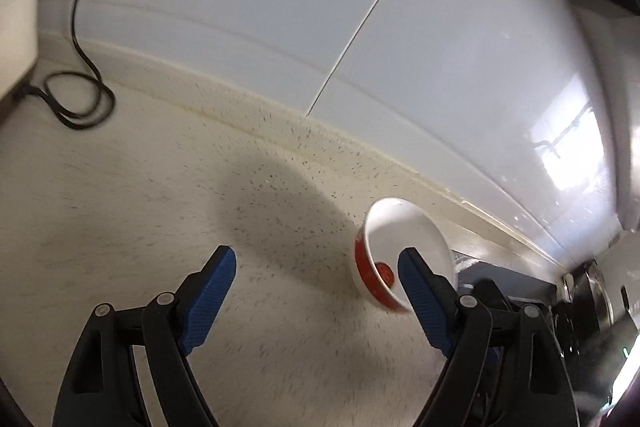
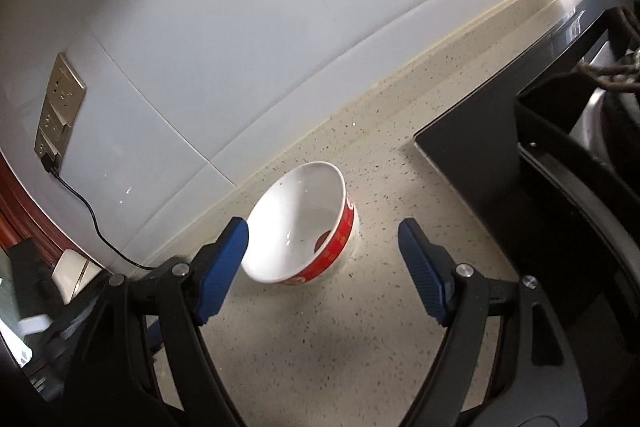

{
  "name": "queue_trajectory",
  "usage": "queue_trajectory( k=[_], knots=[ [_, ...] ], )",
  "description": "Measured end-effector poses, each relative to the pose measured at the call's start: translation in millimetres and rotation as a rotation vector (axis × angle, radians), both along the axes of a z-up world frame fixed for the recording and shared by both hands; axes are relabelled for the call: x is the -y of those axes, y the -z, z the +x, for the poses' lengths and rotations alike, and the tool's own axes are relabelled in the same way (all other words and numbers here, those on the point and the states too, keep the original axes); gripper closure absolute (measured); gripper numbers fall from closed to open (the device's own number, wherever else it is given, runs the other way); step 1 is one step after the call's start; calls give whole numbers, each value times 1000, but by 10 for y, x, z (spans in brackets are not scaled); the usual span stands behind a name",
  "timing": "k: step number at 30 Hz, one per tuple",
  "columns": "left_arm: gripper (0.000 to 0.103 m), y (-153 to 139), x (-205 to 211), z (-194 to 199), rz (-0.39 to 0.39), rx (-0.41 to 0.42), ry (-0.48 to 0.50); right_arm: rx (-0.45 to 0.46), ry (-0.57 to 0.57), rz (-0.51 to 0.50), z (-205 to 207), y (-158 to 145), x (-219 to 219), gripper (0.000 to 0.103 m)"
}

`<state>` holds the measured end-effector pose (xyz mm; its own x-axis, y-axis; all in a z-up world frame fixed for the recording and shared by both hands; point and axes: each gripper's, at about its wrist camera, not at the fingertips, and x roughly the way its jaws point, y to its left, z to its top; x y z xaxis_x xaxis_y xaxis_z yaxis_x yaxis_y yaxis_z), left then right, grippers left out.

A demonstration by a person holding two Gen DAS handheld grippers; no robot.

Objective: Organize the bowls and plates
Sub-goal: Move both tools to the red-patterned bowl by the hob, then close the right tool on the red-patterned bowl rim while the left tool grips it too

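A white bowl (image 1: pixel 400 231) with a red patterned band outside stands upright on the speckled beige counter (image 1: pixel 140 207), close to the wall's foot. In the left wrist view it is at the right, partly behind the right fingertip of my left gripper (image 1: pixel 316 259), which is open with only bare counter between its blue pads. In the right wrist view the bowl (image 2: pixel 296 211) lies just ahead of my right gripper (image 2: pixel 322 227), mostly between the two fingers, its rim overlapped by the left finger. That gripper is open and its pads do not press on the bowl.
A white tiled wall (image 2: pixel 240 47) runs behind the counter. It bears a metal socket plate (image 2: pixel 60 99), from which a black cable (image 1: pixel 80 27) hangs and coils on the counter. A black cooktop (image 2: pixel 500 155) with dark cookware lies to the bowl's right.
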<state>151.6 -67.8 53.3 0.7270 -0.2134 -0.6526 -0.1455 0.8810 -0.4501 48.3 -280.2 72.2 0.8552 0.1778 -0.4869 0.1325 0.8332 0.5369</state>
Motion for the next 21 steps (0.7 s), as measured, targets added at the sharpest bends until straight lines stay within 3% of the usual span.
queue_trajectory(
  k=[5, 12, 15, 20, 21],
  knots=[
    [19, 188, 74, 292, -45, -33, -6, -27, -23, -31, 165, 72, -16, 23],
    [21, 373, 182, 489, -11, -30, -9, -59, -37, -52, 280, 181, -25, 24],
    [32, 419, 204, 528, 0, -13, 15, -75, -36, -45, 301, 214, -1, 25],
    [65, 400, 291, 544, 24, 11, 76, -100, -36, -61, 316, 236, -2, 36],
    [76, 390, 308, 534, 26, 22, 91, -108, -43, -65, 325, 247, -8, 37]
  ],
)
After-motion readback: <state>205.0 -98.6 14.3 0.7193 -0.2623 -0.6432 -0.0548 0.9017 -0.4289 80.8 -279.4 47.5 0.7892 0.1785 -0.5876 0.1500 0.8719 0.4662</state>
